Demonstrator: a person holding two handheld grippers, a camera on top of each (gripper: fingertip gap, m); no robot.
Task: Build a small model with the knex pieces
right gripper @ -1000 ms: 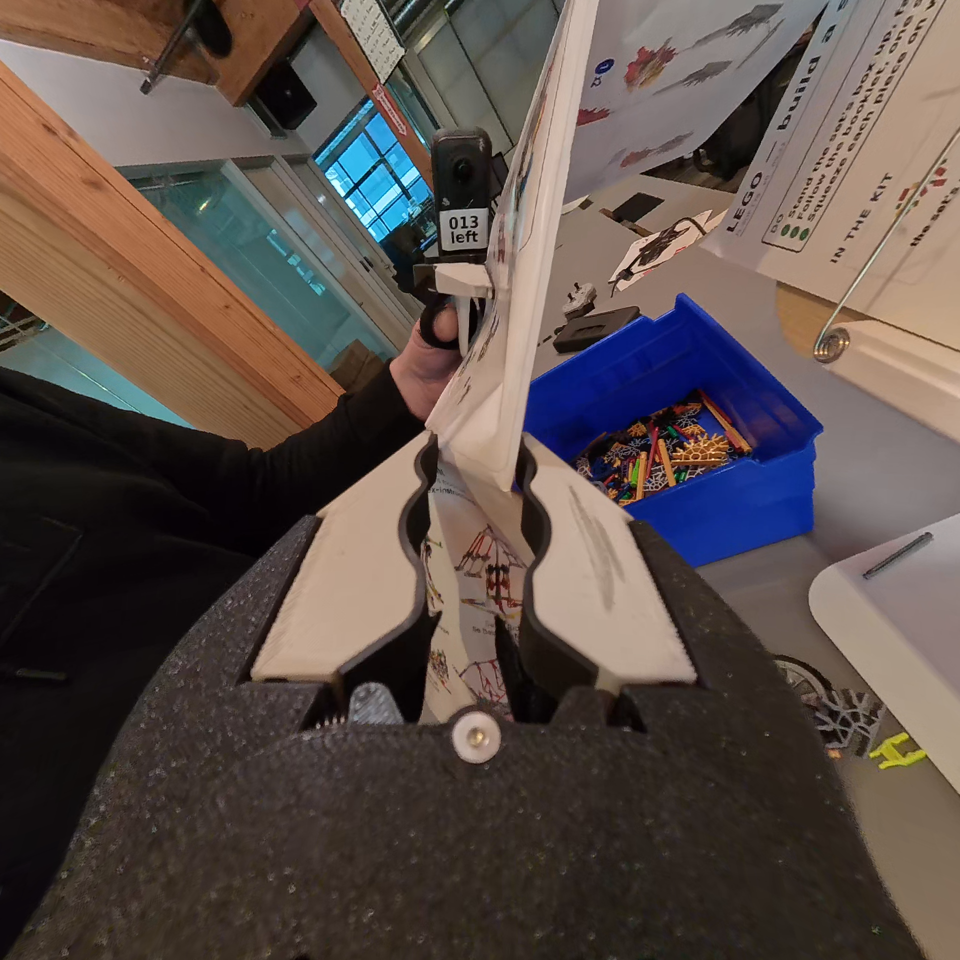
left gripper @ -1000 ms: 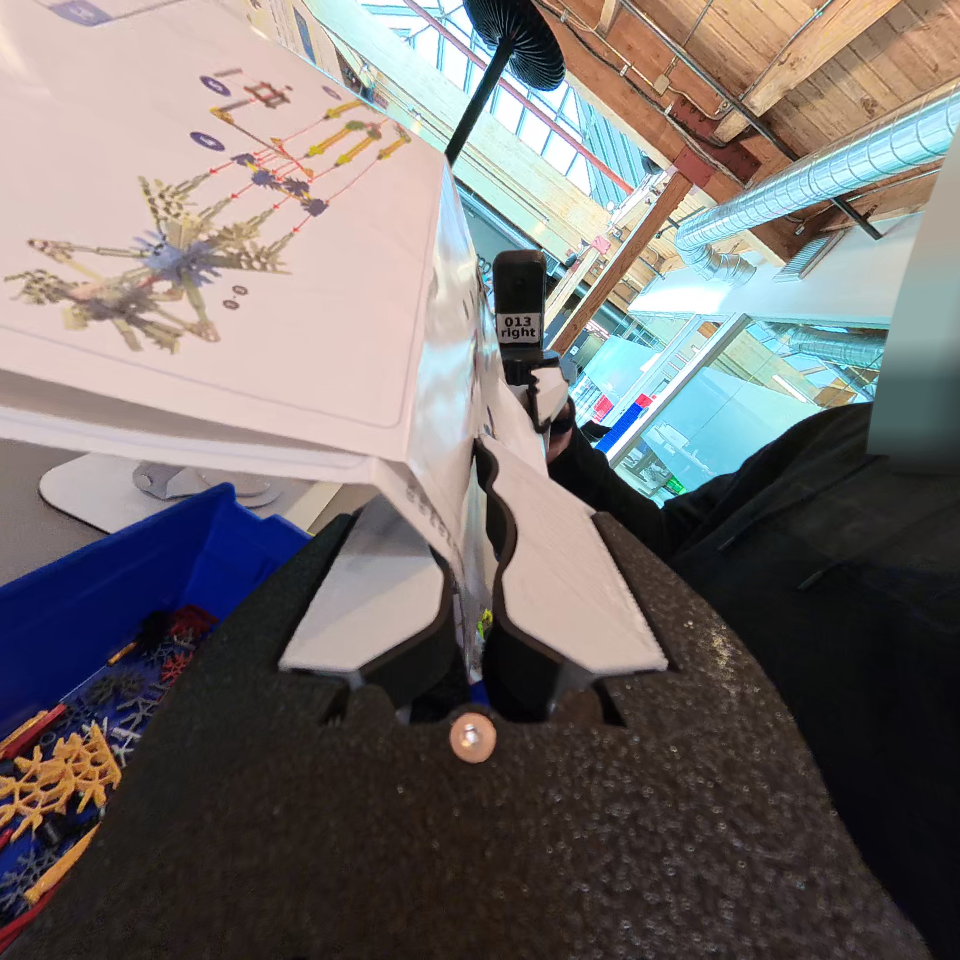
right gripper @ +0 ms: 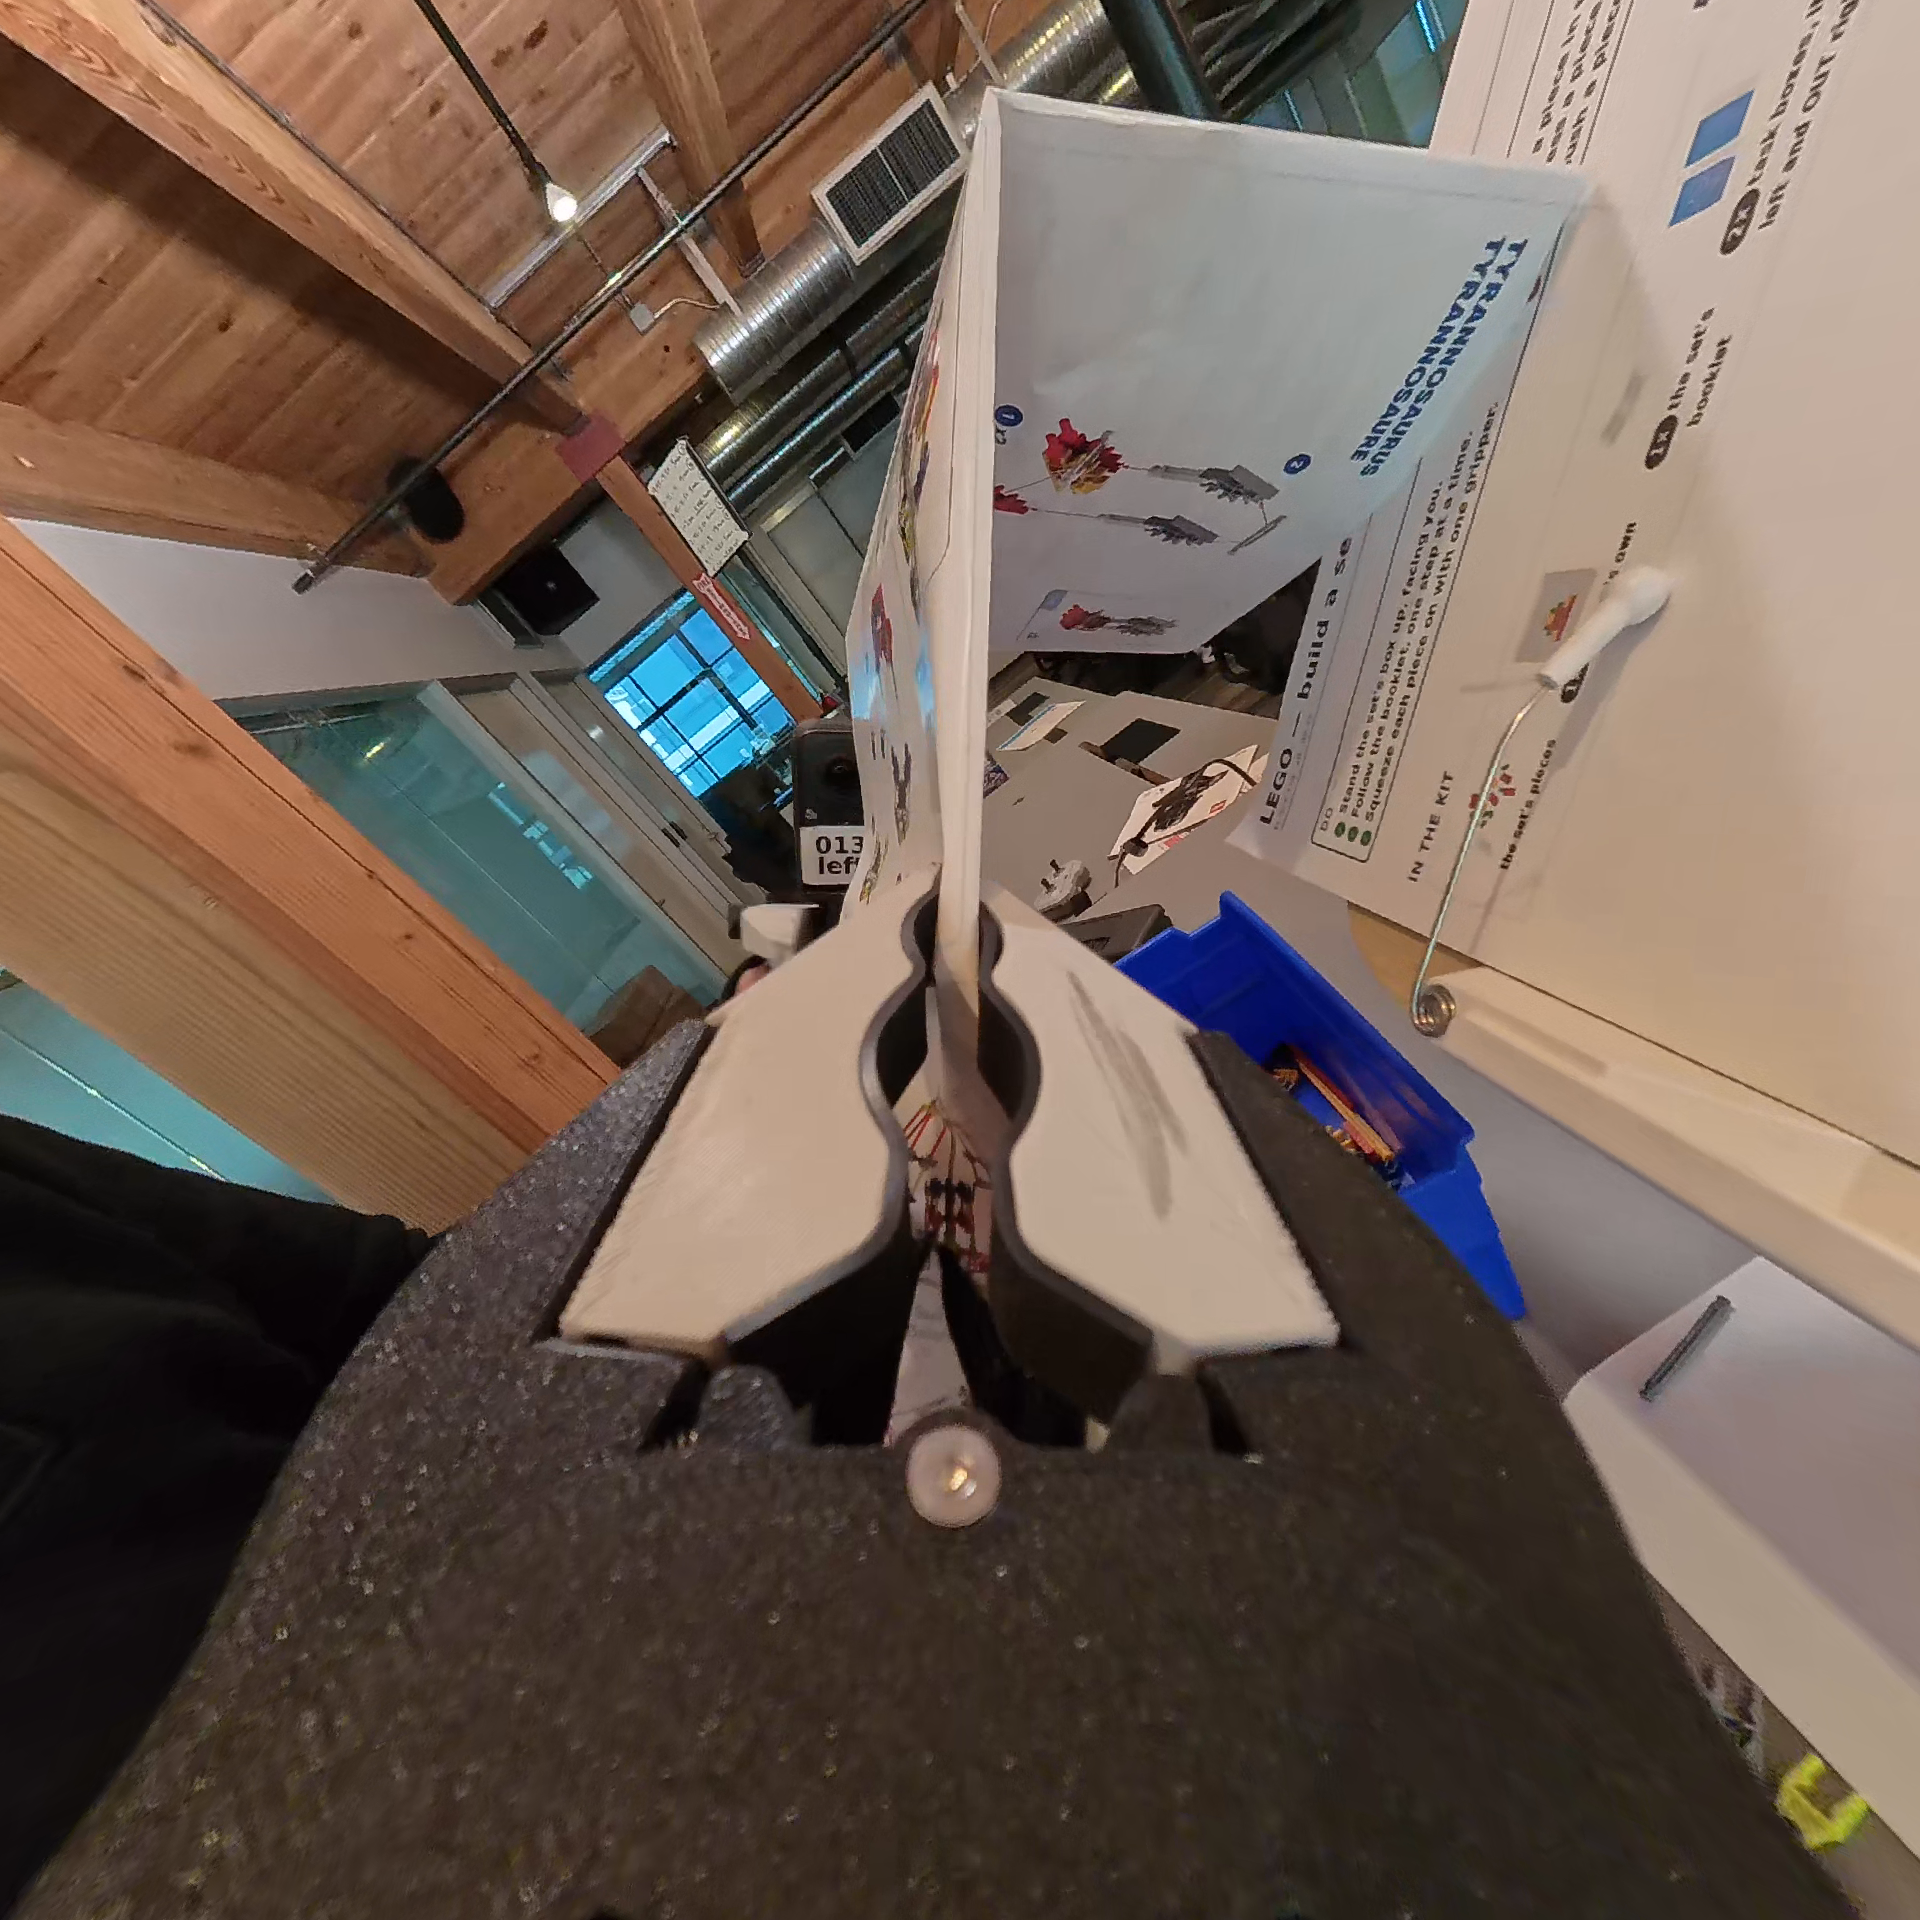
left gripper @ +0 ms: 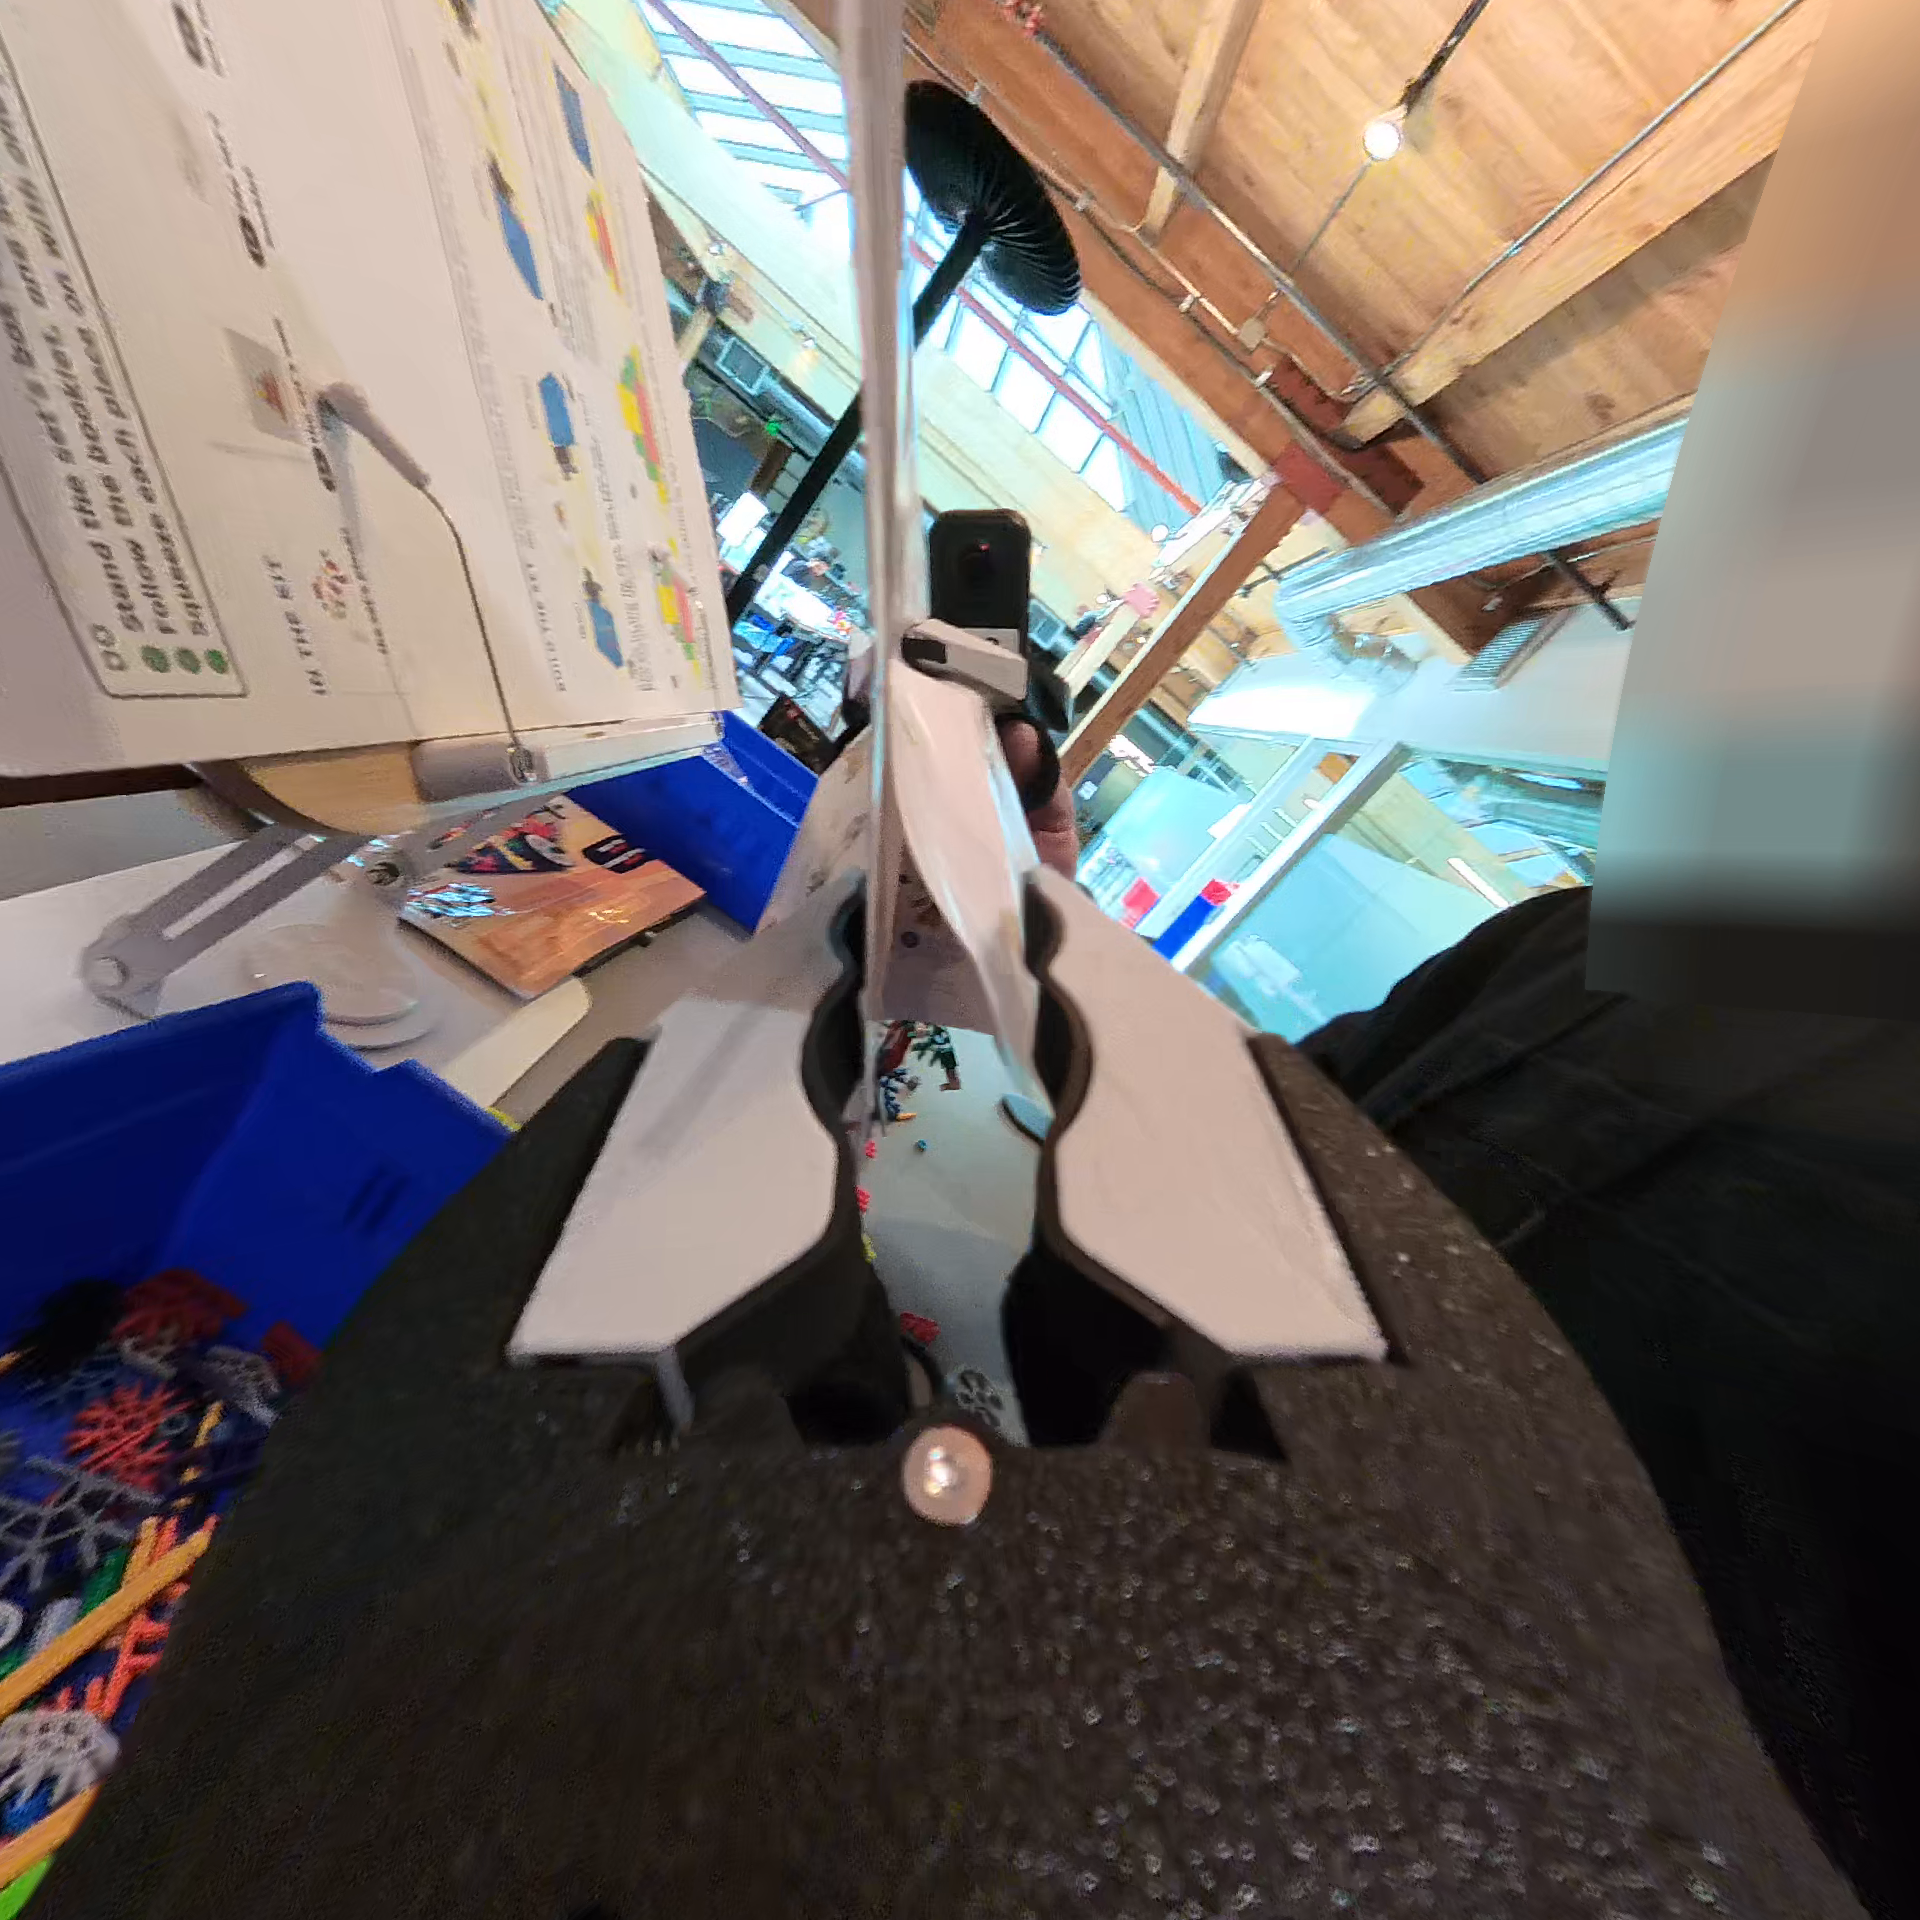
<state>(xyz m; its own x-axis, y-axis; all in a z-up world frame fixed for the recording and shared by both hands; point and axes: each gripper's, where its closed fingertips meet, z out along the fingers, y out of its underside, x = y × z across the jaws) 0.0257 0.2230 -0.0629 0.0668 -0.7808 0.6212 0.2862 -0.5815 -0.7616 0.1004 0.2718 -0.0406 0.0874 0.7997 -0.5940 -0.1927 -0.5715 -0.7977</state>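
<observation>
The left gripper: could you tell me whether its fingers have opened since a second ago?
Yes. The left gripper was clamped on the booklet; now its fingers stand apart around the page.

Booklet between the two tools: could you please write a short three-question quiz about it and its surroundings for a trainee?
1. True or false: the right tool is shut on the booklet.
2. What colour is the bin holding small building pieces? A red, B blue, C green.
3. Fill in: the left tool has its fingers ___, with booklet pages passing between them.

Key: 1 true; 2 B; 3 apart.
</observation>
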